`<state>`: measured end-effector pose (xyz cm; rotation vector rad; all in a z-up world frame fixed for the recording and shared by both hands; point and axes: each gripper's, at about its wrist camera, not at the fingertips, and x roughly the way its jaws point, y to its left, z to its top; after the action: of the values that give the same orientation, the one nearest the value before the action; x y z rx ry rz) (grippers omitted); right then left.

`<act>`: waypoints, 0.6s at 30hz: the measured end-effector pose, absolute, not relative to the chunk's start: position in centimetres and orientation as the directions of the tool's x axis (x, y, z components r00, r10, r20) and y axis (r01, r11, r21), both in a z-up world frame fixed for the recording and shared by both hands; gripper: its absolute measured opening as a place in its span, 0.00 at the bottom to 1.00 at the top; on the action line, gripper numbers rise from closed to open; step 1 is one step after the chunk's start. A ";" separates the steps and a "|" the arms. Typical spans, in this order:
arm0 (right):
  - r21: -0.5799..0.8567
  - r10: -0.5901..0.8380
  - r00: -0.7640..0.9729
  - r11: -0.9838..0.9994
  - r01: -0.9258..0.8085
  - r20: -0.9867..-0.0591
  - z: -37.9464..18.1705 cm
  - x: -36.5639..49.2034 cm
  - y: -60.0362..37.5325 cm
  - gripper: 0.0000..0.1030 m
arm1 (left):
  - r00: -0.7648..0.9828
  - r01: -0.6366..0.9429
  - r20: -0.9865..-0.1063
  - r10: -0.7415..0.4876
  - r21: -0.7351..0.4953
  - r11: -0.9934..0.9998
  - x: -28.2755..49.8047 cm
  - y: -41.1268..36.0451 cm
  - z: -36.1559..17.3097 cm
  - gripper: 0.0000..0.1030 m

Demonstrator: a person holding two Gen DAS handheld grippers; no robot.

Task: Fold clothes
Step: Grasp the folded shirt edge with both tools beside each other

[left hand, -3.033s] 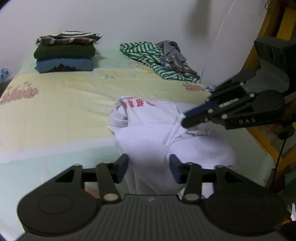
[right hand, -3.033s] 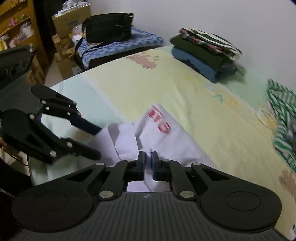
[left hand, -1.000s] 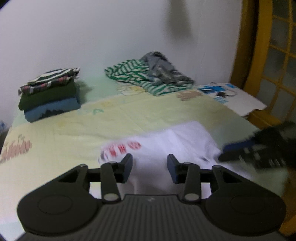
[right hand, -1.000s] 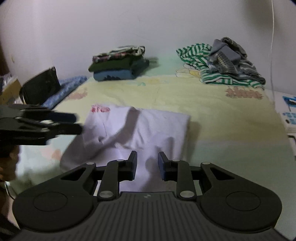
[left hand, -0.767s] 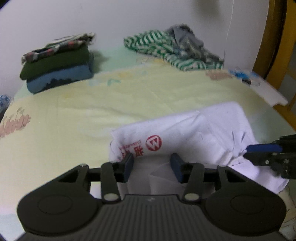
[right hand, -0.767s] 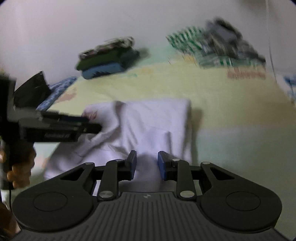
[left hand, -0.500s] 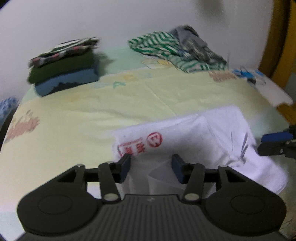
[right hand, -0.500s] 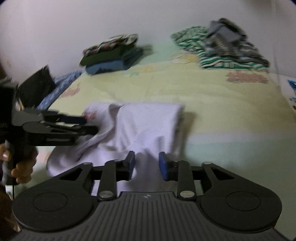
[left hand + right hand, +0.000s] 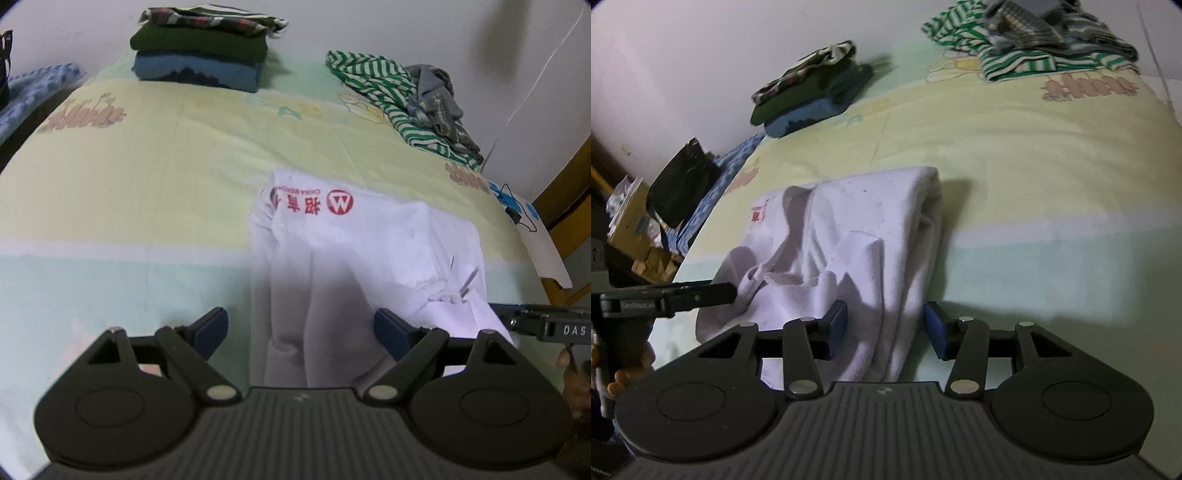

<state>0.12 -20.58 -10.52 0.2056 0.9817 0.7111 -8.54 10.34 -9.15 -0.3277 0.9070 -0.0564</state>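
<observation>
Both grippers are letting go: the left gripper (image 9: 301, 328) spreads its jaws wide, the right gripper (image 9: 885, 326) is opening too. The white T-shirt (image 9: 369, 236) lies partly folded between them on the bedsheet (image 9: 147, 177), released.

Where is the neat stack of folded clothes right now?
The folded stack sits at the bed's far left corner by the wall, left of the striped pile.

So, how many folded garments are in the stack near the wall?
3 visible: a striped one on top, a dark green one in the middle, a blue one at the bottom. More may be hidden.
</observation>
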 end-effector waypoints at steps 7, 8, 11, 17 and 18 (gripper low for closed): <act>0.427 0.612 0.378 0.774 -0.468 -0.695 -10.3 -0.1 -19.1 0.43 | 0.605 -0.029 -0.761 -0.232 -0.312 0.950 -7.3 10.2 -9.9 0.86; 0.405 0.598 0.387 0.782 -0.474 -0.702 -10.3 -0.3 -18.8 0.42 | 0.603 -0.014 -0.763 -0.234 -0.303 0.953 -7.1 10.1 -10.0 0.88; 0.366 0.567 0.416 0.803 -0.470 -0.711 -10.2 -0.6 -18.3 0.41 | 0.601 0.007 -0.758 -0.253 -0.312 0.950 -6.7 10.0 -10.3 0.97; 0.346 0.529 0.466 0.837 -0.423 -0.709 -10.4 -0.8 -17.6 0.40 | 0.610 0.037 -0.752 -0.249 -0.287 0.957 -6.1 9.5 -10.6 0.99; 0.345 0.525 0.473 0.841 -0.418 -0.707 -10.4 -0.9 -17.5 0.40 | 0.609 0.046 -0.753 -0.249 -0.280 0.959 -6.1 9.4 -10.6 0.99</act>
<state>-0.89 -17.52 -10.42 0.1307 0.9099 0.5789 -6.08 9.36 -10.61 -0.2428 0.9019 -0.1723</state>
